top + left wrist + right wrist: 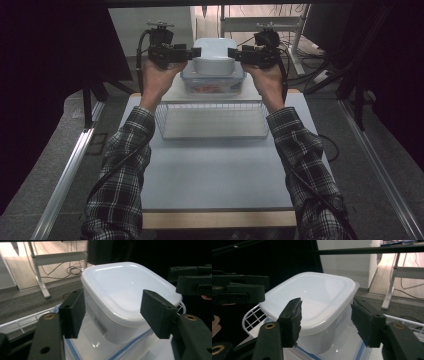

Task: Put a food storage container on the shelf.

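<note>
While stacked squarely on a clear, blue-sealed food container (212,84), stands raised toward the far end of the bench (215,172), lid on and level: so with the white lidded tub (215,56). Flanked on one side wall by the left tongs (195,52) and on the opposite wall by the right tongs (233,53). Spread in both cases, pads close beside the walls under the lid's rim but pressing on nothing. Brought in from opposite sides most likely to share the load and keep the tub level in a two-handed lift or release. Hard to say which of the two.

Inside the clear container, something reddish, too blurred to name. Toward the person, a white wire basket (212,131), with wire also glimpsed past both sides of the stack in the two gripper views. Cannot tell whether the stack sits within that basket or just beyond its far wall.

Underneath, a pale grey bench top with a wooden near edge. On either side, plaid sleeves (125,165) reaching forward. Around, dark curtains, grey carpet, metal rails, loose cables and a white desk frame (41,277) on a lit floor beyond.
</note>
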Tool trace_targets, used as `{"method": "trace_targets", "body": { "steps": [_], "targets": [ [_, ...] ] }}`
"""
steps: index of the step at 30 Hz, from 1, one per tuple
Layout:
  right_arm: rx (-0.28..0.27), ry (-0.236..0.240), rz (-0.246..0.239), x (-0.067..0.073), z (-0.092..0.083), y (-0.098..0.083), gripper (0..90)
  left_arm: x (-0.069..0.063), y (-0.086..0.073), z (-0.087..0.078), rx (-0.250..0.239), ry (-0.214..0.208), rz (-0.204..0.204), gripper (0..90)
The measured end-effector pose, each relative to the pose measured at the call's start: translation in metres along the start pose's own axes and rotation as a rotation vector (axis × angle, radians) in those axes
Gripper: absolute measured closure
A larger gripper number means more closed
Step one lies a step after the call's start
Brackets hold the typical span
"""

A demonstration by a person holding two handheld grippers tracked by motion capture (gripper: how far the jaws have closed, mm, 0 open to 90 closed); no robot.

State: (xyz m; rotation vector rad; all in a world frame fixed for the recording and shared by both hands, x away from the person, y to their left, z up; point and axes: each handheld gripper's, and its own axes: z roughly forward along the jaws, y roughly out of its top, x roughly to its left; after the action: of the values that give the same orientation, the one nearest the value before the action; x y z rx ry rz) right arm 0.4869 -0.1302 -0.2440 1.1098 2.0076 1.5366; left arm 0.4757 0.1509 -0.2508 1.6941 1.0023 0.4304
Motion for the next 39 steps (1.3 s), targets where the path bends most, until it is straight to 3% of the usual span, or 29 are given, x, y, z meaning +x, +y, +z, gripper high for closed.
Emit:
{"method": "trace_targets", "body": {
  "steps": [9, 14, 20, 26, 35, 39],
  "targets": [
    [0.051, 0.066, -0.055, 0.004, -0.004, -0.008, 22.9, -0.010, -0.015, -0.008, 0.024, -0.065, 0.062, 17.4],
    [0.069, 0.074, -0.095, 0.007, -0.005, -0.021, 15.5, -0.011, -0.027, -0.009, 0.055, -0.069, 0.070, 9.7],
    [0.093, 0.100, -0.121, 0.007, -0.008, -0.039, 9.3, -0.014, -0.045, -0.012, 0.084, -0.070, 0.096, 7.4],
    [0.109, 0.121, -0.144, 0.007, -0.011, -0.057, 6.7, -0.023, -0.064, -0.013, 0.103, -0.064, 0.156, 6.2],
    [0.113, 0.156, -0.176, 0.013, -0.022, -0.082, 4.4, -0.037, -0.094, -0.018, 0.120, -0.114, 0.210, 4.2],
    [0.131, 0.167, -0.190, 0.014, -0.026, -0.094, 3.4, -0.039, -0.109, -0.020, 0.127, -0.126, 0.203, 4.4]
  ]
}}
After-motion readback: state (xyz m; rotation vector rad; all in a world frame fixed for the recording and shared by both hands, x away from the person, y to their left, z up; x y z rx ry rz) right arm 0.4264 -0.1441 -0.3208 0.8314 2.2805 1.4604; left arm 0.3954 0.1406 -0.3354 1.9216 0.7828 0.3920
